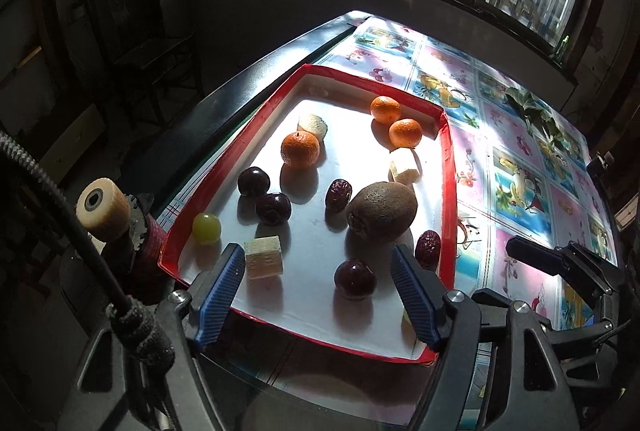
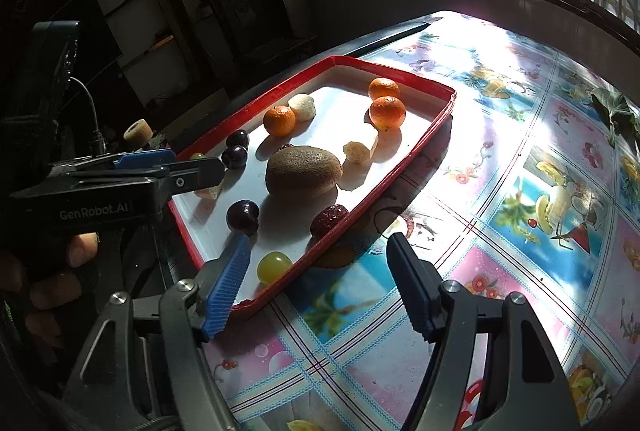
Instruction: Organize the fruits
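Note:
A red-rimmed white tray (image 1: 449, 167) (image 2: 400, 171) holds loose fruit: a kiwi (image 1: 381, 211) (image 2: 303, 171), three mandarins (image 1: 300, 149) (image 2: 386, 112), dark cherries (image 1: 354, 278) (image 2: 242, 216), red dates (image 1: 338, 195) (image 2: 329, 220), green grapes (image 1: 206, 228) (image 2: 273, 266) and pale banana chunks (image 1: 263, 257) (image 2: 356, 152). My left gripper (image 1: 318, 271) is open and empty over the tray's near end, a cherry between its fingers. My right gripper (image 2: 320, 263) is open and empty above the tray's near right rim. The left gripper also shows in the right wrist view (image 2: 176, 167).
The tray lies on a table with a fruit-print cloth (image 1: 516, 167) (image 2: 520, 191). A roll of tape on a stand (image 1: 105, 209) (image 2: 138, 130) sits left of the tray. A leafy sprig (image 1: 532, 111) (image 2: 616, 111) lies at the far right. A dark wall and barred window stand behind.

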Tool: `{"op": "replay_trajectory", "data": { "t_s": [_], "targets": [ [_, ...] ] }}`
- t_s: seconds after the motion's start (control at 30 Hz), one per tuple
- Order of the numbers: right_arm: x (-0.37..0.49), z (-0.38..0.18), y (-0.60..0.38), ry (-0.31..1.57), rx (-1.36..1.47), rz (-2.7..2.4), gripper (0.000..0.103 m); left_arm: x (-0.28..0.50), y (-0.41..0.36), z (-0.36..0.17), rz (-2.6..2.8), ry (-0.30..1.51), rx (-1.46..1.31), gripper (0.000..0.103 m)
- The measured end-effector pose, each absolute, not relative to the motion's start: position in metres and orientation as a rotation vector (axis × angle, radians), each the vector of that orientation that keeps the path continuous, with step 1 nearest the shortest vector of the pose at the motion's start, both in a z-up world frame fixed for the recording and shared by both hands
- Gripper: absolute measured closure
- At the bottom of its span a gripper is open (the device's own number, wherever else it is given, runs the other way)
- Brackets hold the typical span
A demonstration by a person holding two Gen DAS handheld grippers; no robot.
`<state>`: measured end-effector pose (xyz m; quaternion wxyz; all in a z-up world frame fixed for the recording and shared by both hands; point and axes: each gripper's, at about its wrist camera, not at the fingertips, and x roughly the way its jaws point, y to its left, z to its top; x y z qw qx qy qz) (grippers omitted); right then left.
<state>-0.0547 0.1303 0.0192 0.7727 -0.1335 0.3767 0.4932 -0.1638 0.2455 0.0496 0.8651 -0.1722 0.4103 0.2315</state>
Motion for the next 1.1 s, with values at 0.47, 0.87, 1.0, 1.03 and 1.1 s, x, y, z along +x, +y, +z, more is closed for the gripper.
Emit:
{"op": "replay_trajectory", "data": {
  "t_s": [0.47, 0.87, 1.0, 1.03, 1.1],
  "targets": [
    [-0.059, 0.034, 0.127, 0.714, -0.503, 1.232, 0.026, -0.206, 0.214, 0.050, 0.544, 0.869, -0.247, 0.027],
    [-0.065, 0.035, 0.127, 0.678, -0.623, 1.275, 0.026, -0.222, 0.203, 0.050, 0.575, 0.859, -0.220, 0.026],
    [-0.069, 0.032, 0.125, 0.673, -0.626, 1.289, 0.026, -0.226, 0.199, 0.052, 0.586, 0.847, -0.199, 0.026],
    [-0.070, 0.032, 0.125, 0.672, -0.627, 1.292, 0.026, -0.227, 0.199, 0.052, 0.586, 0.844, -0.196, 0.026],
    [-0.072, 0.030, 0.124, 0.671, -0.634, 1.295, 0.026, -0.229, 0.196, 0.053, 0.591, 0.838, -0.186, 0.026]
  ]
}}
